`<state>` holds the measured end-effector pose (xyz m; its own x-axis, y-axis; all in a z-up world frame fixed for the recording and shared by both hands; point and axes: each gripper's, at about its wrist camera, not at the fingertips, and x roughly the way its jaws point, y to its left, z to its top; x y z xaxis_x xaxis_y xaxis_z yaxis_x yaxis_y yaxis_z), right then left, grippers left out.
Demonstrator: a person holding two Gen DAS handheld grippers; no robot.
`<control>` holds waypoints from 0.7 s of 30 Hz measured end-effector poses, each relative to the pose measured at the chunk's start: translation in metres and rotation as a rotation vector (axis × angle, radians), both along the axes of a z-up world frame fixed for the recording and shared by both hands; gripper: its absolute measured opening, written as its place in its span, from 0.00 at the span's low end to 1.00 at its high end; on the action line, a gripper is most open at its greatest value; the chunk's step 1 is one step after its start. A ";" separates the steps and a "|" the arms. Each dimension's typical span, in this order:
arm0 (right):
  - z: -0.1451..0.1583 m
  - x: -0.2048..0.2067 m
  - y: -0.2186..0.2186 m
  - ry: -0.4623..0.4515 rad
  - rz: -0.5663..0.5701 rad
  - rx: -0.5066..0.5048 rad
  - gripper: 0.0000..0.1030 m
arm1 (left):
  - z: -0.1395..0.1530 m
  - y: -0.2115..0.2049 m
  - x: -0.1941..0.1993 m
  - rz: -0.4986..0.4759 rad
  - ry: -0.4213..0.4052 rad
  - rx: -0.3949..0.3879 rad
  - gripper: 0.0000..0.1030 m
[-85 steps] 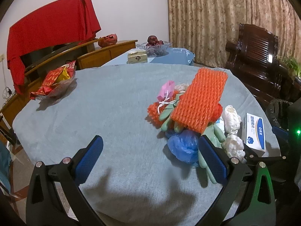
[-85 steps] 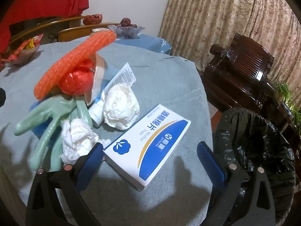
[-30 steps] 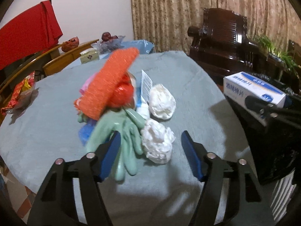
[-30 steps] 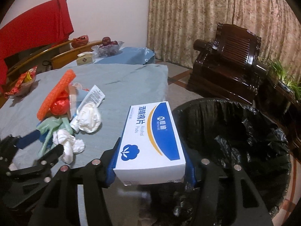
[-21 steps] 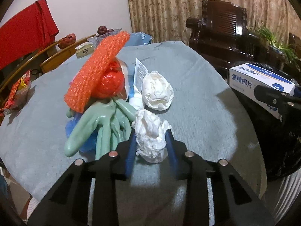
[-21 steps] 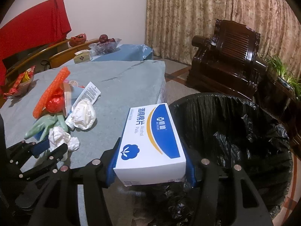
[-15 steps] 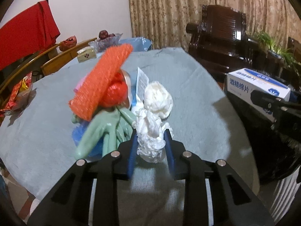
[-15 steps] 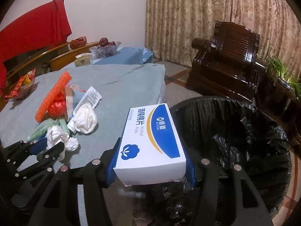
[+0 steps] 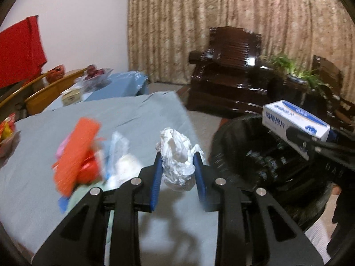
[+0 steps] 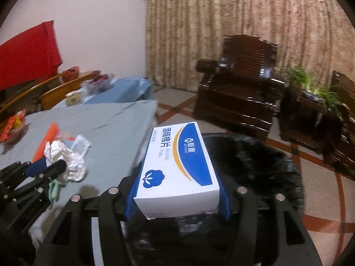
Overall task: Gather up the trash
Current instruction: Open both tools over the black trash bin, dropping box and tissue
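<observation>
My left gripper (image 9: 177,161) is shut on a crumpled white tissue (image 9: 176,155), lifted above the grey-blue table (image 9: 137,113); the same tissue (image 10: 64,155) shows at the left of the right wrist view. My right gripper (image 10: 177,190) is shut on a white and blue alcohol pads box (image 10: 177,166), held over the black-lined trash bin (image 10: 255,166). In the left wrist view the box (image 9: 292,119) hangs above the bin (image 9: 255,155) at the right. On the table lie an orange foam net (image 9: 75,150), a second white tissue wad (image 9: 126,170) and a green glove (image 10: 54,190).
A dark wooden armchair (image 10: 239,88) stands behind the bin, with a plant (image 10: 310,84) beside it. A red snack bag (image 10: 13,124), a small box (image 10: 74,98) and a fruit bowl (image 9: 93,75) sit at the far left. A curtain covers the back wall.
My left gripper closed on the tissue and lifted it off the table toward the bin. My right gripper carried the box further over the bin and a little higher.
</observation>
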<state>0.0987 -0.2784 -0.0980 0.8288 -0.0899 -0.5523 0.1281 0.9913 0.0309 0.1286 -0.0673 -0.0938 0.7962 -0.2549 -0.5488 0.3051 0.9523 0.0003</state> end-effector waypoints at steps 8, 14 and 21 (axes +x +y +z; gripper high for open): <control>-0.009 -0.003 -0.053 0.024 -0.115 -0.032 0.55 | 0.005 -0.076 0.018 -0.147 -0.005 -0.025 0.26; -0.021 -0.003 -0.080 0.057 -0.181 -0.036 0.67 | -0.002 -0.109 0.028 -0.235 0.037 -0.045 0.57; -0.015 -0.012 -0.077 0.022 -0.196 -0.047 0.94 | -0.001 -0.089 0.024 -0.201 0.015 -0.030 0.78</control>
